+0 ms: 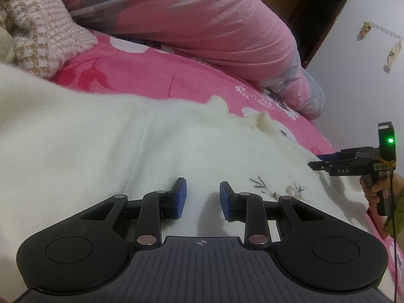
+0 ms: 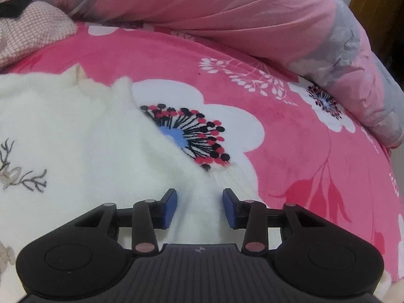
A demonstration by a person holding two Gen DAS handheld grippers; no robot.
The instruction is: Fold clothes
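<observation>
Your white fleece garment (image 1: 106, 136) lies spread over the pink flowered bedspread (image 1: 161, 75) and serves as the landmark for everything below. Up and left of it, a pink-and-tan houndstooth knit (image 1: 38, 35) is bunched, cut off by the frame edge, with something black above it too cropped to identify. Behind the garment, a rolled pink and grey quilt (image 1: 202, 20) runs across the bed. Your left gripper (image 1: 202, 197) sits over the garment's near part, blue pads (image 1: 181, 197) narrowly apart with bare fleece in the gap; neither pad presses cloth. Right of it on the fleece there is grey embroidery (image 1: 262, 186), antler-like, partly blurred. Two ribbed cuffs or collar points (image 1: 265, 123) stick up at the garment's far edge; which they are is not clear. At the garment's right edge your right gripper (image 1: 315, 165) comes in side-on, lettering "DAS" readable on its body, a green light (image 1: 390, 140) above, a yellow tag with writing too small to read, and your hand (image 1: 373, 189) half cut off. In its own view, the right gripper (image 2: 199, 207) has its pads moderately apart over the garment's (image 2: 75, 139) edge, a ridge of fleece between them, not pinched. A black, red and blue flower print (image 2: 192, 136) lies just right of that edge.
</observation>
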